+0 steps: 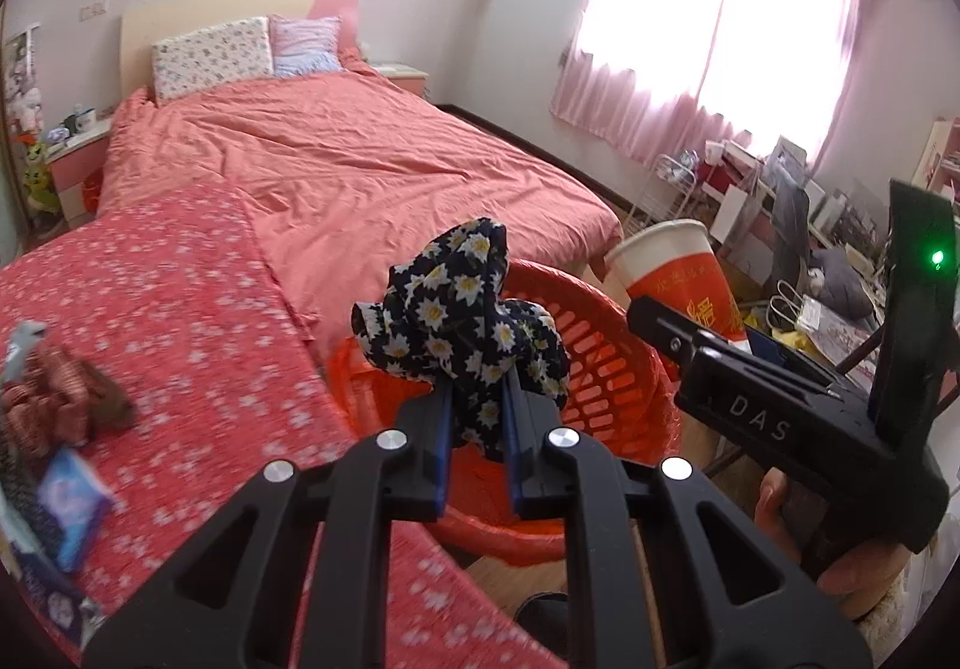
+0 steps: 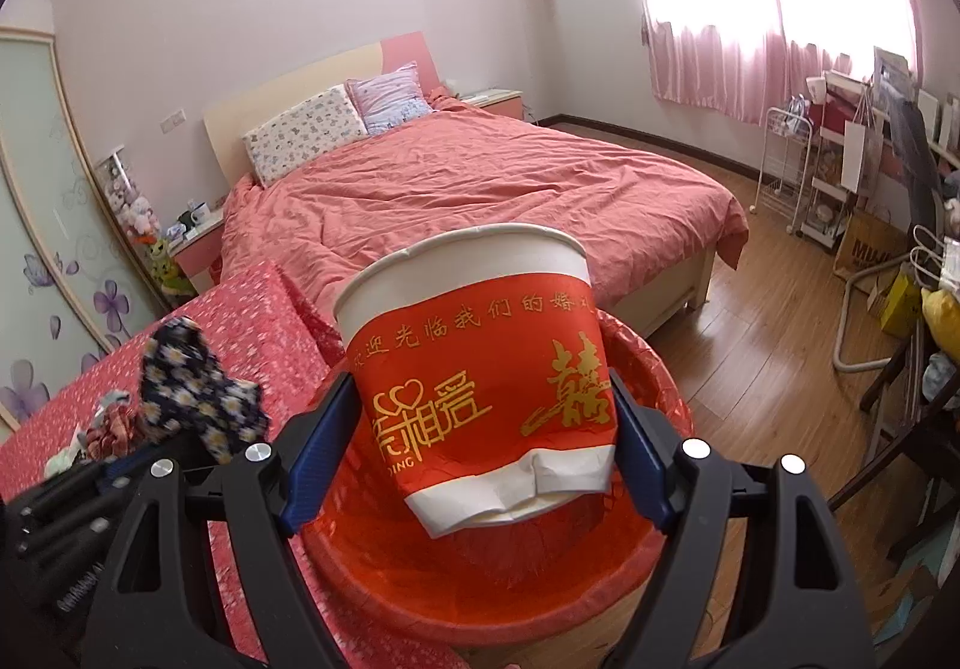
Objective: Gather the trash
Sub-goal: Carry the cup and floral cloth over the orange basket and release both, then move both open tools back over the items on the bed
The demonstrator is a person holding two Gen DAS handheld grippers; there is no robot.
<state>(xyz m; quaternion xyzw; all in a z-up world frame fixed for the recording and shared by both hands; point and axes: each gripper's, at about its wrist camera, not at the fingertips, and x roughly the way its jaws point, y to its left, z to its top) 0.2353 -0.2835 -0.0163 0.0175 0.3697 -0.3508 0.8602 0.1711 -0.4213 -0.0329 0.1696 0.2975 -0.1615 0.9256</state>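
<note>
Fingers: left gripper [image 1: 477, 417] clamps floral cloth [image 1: 465, 321], right gripper [image 2: 480, 459] clamps paper cup [image 2: 480, 369]; release both centred over red basket [image 1: 606, 369].

Between my left jaws I see soft floral cloth [image 1: 462, 327]; my right ones pinch a creased paper cup [image 2: 480, 387] over glossy plastic basket [image 2: 480, 597].

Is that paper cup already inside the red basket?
Not yet. The right tongs hold the paper cup above the red basket.
</note>
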